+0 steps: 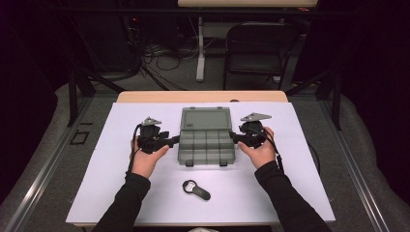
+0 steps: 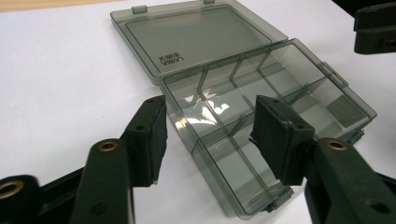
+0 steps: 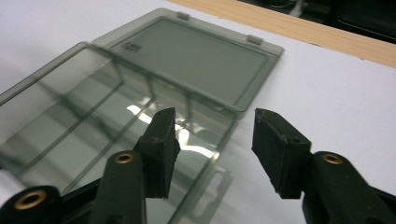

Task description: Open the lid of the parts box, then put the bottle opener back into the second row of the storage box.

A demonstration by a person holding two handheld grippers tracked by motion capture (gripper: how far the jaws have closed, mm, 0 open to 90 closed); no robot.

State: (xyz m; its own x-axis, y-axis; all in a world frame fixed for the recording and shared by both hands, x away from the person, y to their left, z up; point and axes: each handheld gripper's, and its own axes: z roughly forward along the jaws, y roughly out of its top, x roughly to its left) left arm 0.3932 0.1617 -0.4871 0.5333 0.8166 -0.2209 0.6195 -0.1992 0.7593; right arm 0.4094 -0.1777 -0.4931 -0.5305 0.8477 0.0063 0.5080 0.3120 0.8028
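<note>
Box (image 1: 205, 145) of smoky clear plastic lies open at the middle of the white surface (image 1: 121, 193), lid (image 1: 204, 119) folded flat on the far side, compartments facing up. Left gripper (image 1: 175, 140) sits at the box's left edge, jaws spread wide; in the left gripper view (image 2: 208, 135) the box's corner wall stands between the pads without contact. Right gripper (image 1: 234, 137) sits at the right edge, jaws likewise wide apart, straddling the side wall (image 3: 212, 140) untouched. Black handheld magnifier (image 1: 196, 189) lies nearer the person, apart from the box.
</note>
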